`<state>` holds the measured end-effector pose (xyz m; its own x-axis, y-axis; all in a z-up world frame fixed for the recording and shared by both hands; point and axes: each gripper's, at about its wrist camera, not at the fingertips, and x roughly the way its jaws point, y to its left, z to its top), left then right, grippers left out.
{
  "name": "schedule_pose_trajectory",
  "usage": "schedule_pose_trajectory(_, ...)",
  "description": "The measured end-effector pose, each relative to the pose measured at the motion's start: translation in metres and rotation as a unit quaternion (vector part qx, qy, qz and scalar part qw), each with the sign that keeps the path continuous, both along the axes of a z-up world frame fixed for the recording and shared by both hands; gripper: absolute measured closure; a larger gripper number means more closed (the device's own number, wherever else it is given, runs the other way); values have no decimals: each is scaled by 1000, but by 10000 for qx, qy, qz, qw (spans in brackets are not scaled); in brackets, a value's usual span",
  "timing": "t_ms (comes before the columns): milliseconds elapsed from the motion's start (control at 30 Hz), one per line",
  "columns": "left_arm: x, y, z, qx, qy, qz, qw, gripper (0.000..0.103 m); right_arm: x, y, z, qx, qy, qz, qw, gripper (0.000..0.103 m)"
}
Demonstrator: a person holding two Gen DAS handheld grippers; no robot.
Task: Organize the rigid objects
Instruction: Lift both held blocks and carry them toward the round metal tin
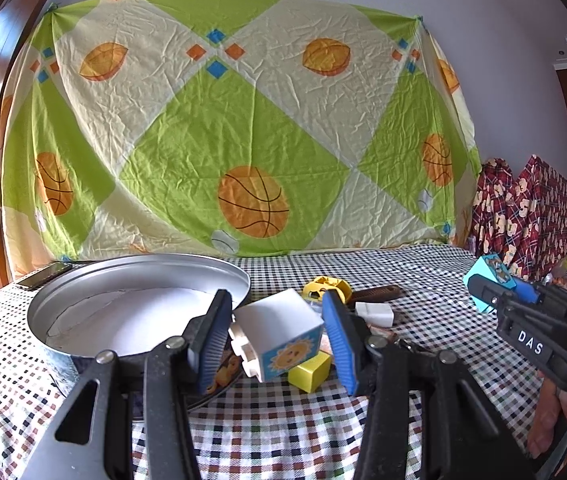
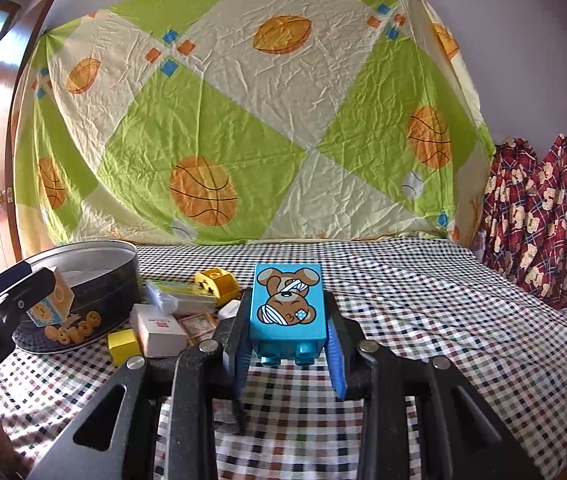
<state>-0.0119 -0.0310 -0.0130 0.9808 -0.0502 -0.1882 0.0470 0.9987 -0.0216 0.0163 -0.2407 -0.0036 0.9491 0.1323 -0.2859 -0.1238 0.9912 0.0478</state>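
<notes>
My left gripper (image 1: 277, 298) is shut on a white toy block with a sun picture (image 1: 279, 332), held tilted just right of a round metal tin (image 1: 139, 268). In the right wrist view that same block (image 2: 53, 300) hangs in front of the tin (image 2: 95, 276), in the left gripper (image 2: 37, 294). My right gripper (image 2: 288, 304) is shut on a turquoise block with a bandaged bear picture (image 2: 288, 280), held above the checked cloth. In the left wrist view it shows far right, the right gripper (image 1: 487, 292) carrying the turquoise block (image 1: 493, 270).
A small yellow cube (image 1: 309, 376) (image 2: 123, 346), a yellow face-printed piece (image 1: 325, 286) (image 2: 215, 280), a white box (image 2: 159, 328) and small packets lie right of the tin. A phone (image 1: 43, 274) lies behind the tin. Red plaid fabric (image 2: 543, 216) is piled far right.
</notes>
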Motion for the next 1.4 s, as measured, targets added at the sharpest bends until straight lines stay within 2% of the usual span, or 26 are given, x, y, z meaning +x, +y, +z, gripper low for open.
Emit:
schedule_pose_trajectory(333, -5, 15, -1, 85, -85, 173, 9998, 56, 0, 28, 1, 35, 83, 302, 9995, 69)
schedule_pose_trajectory(733, -12, 52, -2, -59, -221, 578, 9981, 56, -1, 65, 2, -22, 141, 698, 9975, 69)
schedule_pose_trajectory(1400, -9, 93, -4, -197, -129, 1020, 9945, 56, -3, 126, 3, -176, 240, 1376, 9900, 69)
